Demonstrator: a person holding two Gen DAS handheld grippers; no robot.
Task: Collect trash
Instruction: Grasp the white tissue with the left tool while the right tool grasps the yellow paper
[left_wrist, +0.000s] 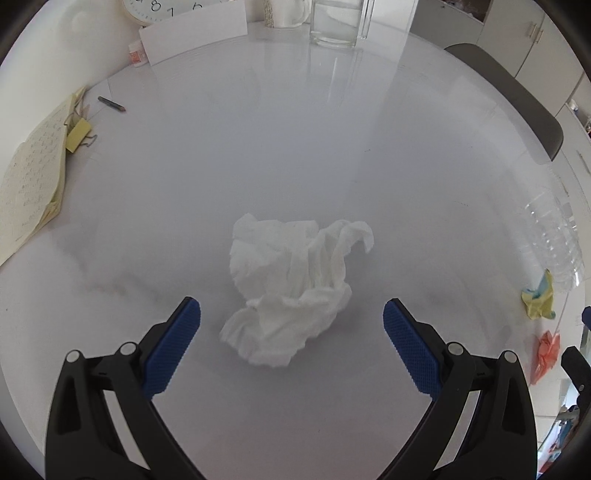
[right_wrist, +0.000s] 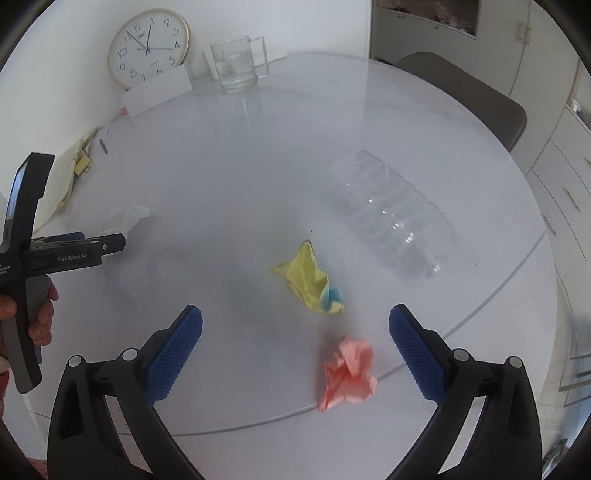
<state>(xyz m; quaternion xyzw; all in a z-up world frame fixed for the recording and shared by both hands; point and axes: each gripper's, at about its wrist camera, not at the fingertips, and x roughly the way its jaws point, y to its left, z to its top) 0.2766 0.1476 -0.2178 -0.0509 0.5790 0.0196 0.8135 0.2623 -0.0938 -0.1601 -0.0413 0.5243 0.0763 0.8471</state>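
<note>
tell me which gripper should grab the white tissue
Left. The left gripper is open with the tissue lying straight ahead between its fingers. The right gripper faces the pink paper and yellow paper, with the tissue far to its left.

Crumpled white tissue (left_wrist: 291, 291) lying on the table (left_wrist: 295, 155); off to its right, a yellow-and-blue paper wad (right_wrist: 310, 280), a pink paper wad (right_wrist: 349, 371) near the edge, a clear plastic bottle (right_wrist: 391, 214) on its side
</note>
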